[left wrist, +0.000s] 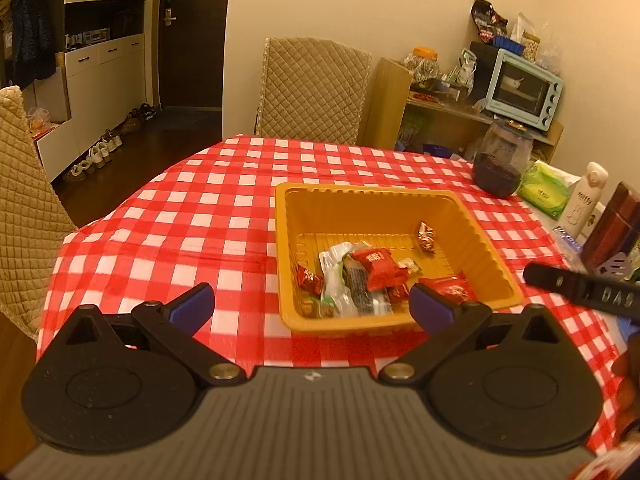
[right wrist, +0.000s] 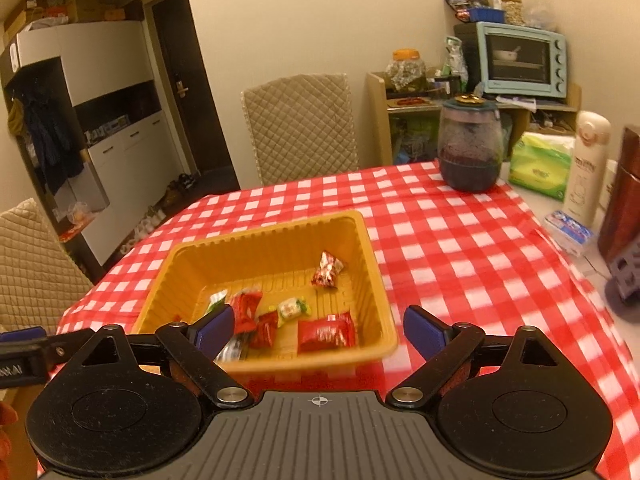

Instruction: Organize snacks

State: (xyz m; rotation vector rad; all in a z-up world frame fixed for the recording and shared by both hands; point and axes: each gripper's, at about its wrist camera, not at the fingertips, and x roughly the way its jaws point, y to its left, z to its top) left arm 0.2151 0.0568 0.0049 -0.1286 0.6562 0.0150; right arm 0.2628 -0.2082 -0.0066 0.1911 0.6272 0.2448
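Note:
An orange plastic tray (left wrist: 486,240) sits on the red-and-white checked tablecloth (left wrist: 192,216). It holds several wrapped snacks: a red packet (left wrist: 378,266), a clear and green packet (left wrist: 334,280), a small red candy (left wrist: 426,237). In the right wrist view the tray (right wrist: 372,256) shows a red packet (right wrist: 326,334), a green candy (right wrist: 294,308) and a red-white candy (right wrist: 327,270). My left gripper (left wrist: 311,306) is open and empty over the tray's near edge. My right gripper (right wrist: 318,326) is open and empty above the tray's near side.
A dark jar (right wrist: 470,146), green tissue pack (right wrist: 540,164), white bottle (right wrist: 586,168) and brown container (right wrist: 622,196) stand along the table's right side. Quilted chairs (left wrist: 314,90) stand at the far and left edges. A shelf with a blue oven (right wrist: 522,60) is behind.

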